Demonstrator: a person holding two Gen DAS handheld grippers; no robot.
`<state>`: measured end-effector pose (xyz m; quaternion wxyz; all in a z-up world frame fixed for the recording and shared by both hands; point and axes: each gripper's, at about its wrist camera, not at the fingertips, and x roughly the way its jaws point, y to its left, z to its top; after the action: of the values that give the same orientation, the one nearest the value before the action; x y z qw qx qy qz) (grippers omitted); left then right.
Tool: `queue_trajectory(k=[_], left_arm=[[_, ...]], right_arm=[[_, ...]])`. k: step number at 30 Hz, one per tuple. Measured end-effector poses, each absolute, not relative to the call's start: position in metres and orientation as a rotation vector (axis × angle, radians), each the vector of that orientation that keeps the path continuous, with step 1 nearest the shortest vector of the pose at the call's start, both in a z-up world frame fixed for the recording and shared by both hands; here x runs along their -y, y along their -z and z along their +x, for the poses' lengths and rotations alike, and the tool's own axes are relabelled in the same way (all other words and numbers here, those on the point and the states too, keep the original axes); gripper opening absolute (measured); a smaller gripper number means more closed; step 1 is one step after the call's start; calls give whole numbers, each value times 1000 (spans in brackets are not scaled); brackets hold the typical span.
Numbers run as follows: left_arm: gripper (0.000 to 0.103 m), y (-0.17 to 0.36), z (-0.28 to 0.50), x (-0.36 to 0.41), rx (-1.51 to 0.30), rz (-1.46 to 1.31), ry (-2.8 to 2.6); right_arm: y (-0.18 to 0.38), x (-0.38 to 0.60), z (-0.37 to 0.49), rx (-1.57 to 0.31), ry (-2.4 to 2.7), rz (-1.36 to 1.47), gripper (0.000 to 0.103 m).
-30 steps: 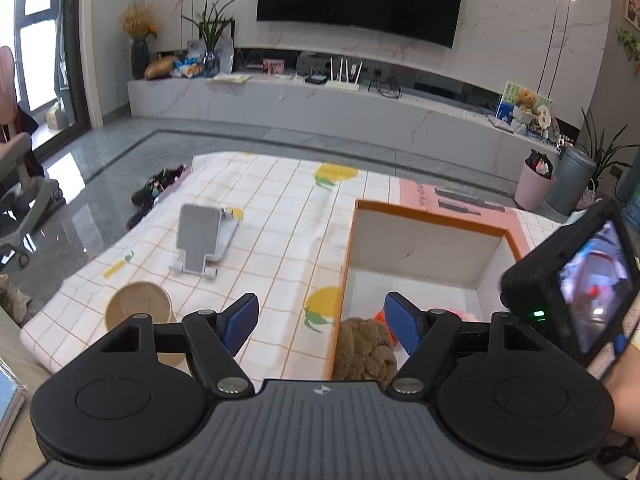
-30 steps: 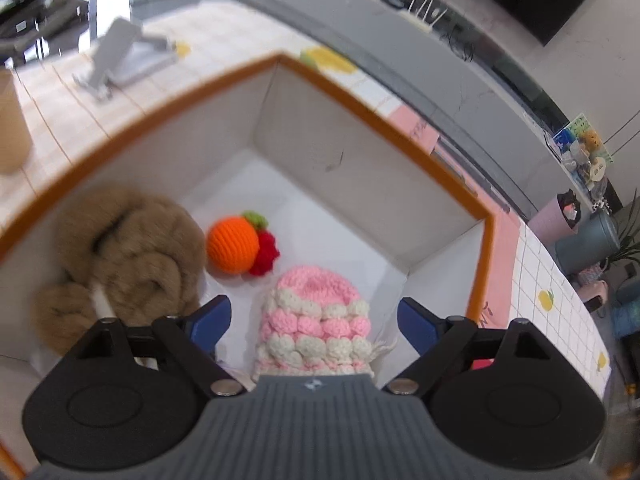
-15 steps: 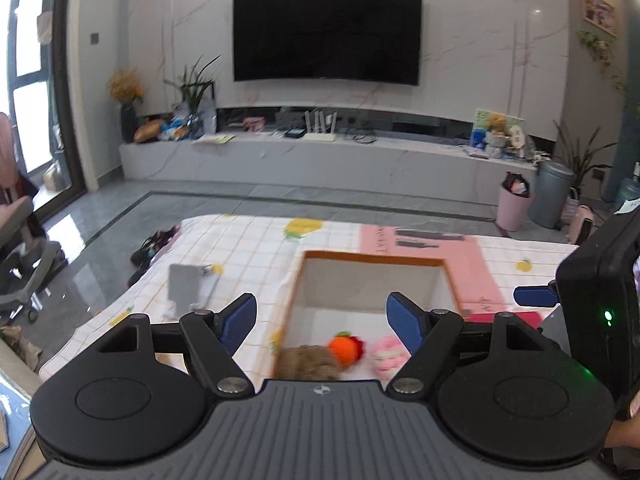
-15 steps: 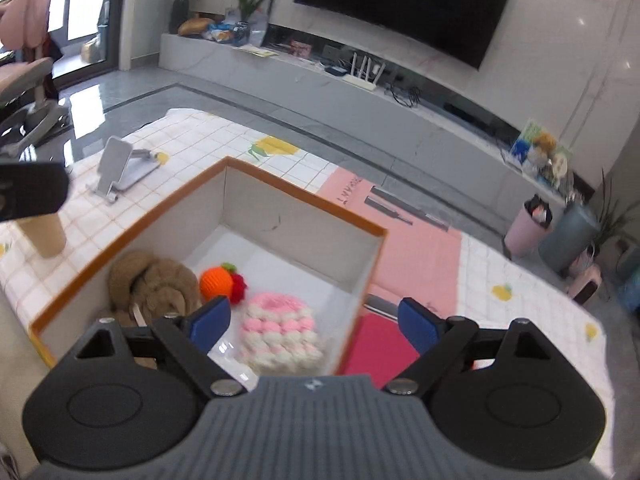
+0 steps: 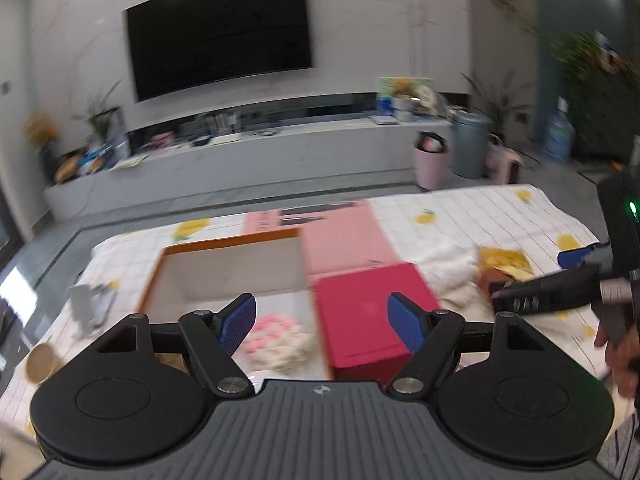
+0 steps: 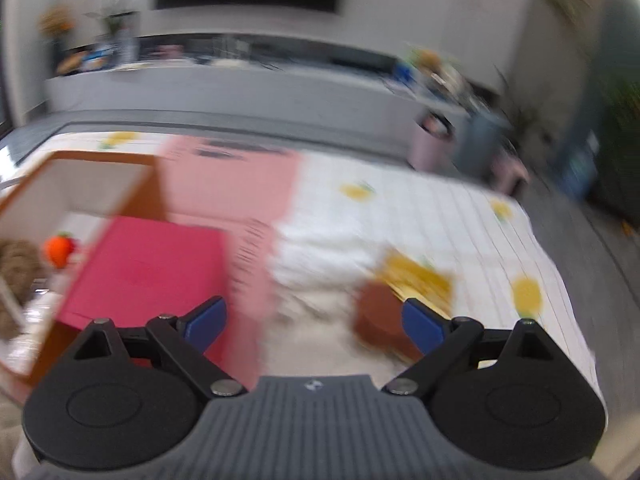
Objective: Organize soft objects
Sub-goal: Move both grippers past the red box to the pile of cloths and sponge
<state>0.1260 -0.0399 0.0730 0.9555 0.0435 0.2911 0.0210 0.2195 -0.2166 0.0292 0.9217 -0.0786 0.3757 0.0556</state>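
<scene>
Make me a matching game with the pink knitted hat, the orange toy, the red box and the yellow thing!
Things:
1. pink knitted hat
2. orange knitted toy
3. red box
4. yellow item

Places:
A. on the white fluffy cloth
B. inside the open box, low in the left wrist view
C. right beside the open box, outside it
D. inside the open box, next to the brown fuzzy item

Pairs: 1-B, 2-D, 3-C, 4-A

Motion blur smears the yellow and brown thing (image 6: pixel 404 300) on the desk beyond telling. The left claw's (image 5: pixel 322 322) body hides the pink knit hat's (image 5: pixel 276 340) near edge.
</scene>
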Motion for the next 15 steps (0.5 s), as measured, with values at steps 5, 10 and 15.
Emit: queue_trajectory(k=[5, 10, 15], left_arm=[[88, -51, 139, 78, -617, 93, 29], [88, -25, 151, 105, -657, 90, 68], [88, -4, 160, 113, -690, 46, 80]], right_arm=[[14, 273, 236, -875, -30, -10, 93], [63, 275, 254, -1028, -65, 25, 78], [76, 272, 265, -1070, -107, 87, 78]])
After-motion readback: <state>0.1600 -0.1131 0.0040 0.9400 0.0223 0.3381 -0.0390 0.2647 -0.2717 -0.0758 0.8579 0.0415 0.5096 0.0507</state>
